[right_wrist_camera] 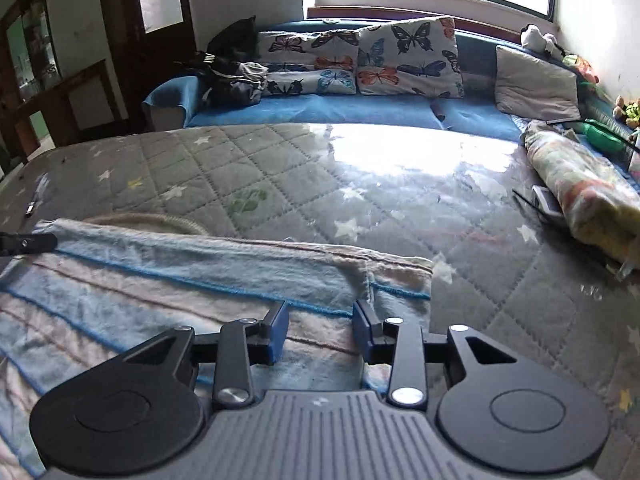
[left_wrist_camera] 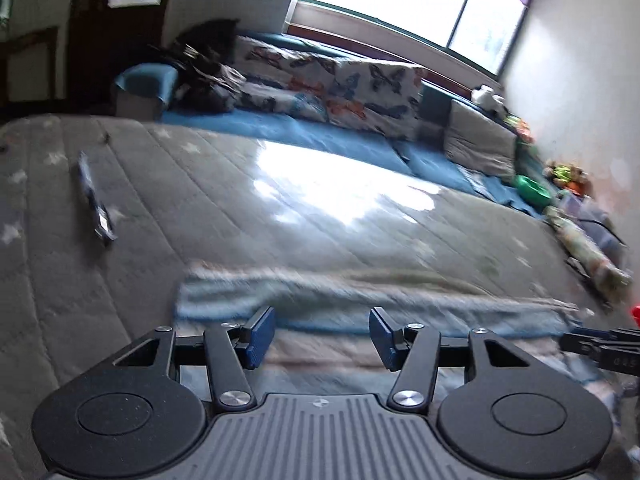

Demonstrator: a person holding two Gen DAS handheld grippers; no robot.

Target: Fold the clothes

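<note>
A light blue and beige striped towel [left_wrist_camera: 360, 296] lies on the grey quilted bed, its far edge folded over towards me [right_wrist_camera: 200, 264]. My left gripper [left_wrist_camera: 322, 320] hovers open just above the towel's left part, with nothing between its blue pads. My right gripper [right_wrist_camera: 322, 312] is open too, low over the towel near its right corner. A raised ridge of the fold stands right by the right gripper's right finger [right_wrist_camera: 364, 316], and the pads do not press on the cloth. Each gripper's tip shows at the edge of the other's view: the right gripper's tip [left_wrist_camera: 600, 344] and the left gripper's tip [right_wrist_camera: 28, 242].
The grey star-patterned quilt [right_wrist_camera: 360, 184] stretches ahead. Butterfly pillows [right_wrist_camera: 404, 56] and a grey cushion [right_wrist_camera: 536, 84] lean on a blue sofa behind. A rolled floral blanket [right_wrist_camera: 580, 188] and a phone [right_wrist_camera: 546, 200] lie at the right. A small dark blue item [left_wrist_camera: 94, 200] lies at the left.
</note>
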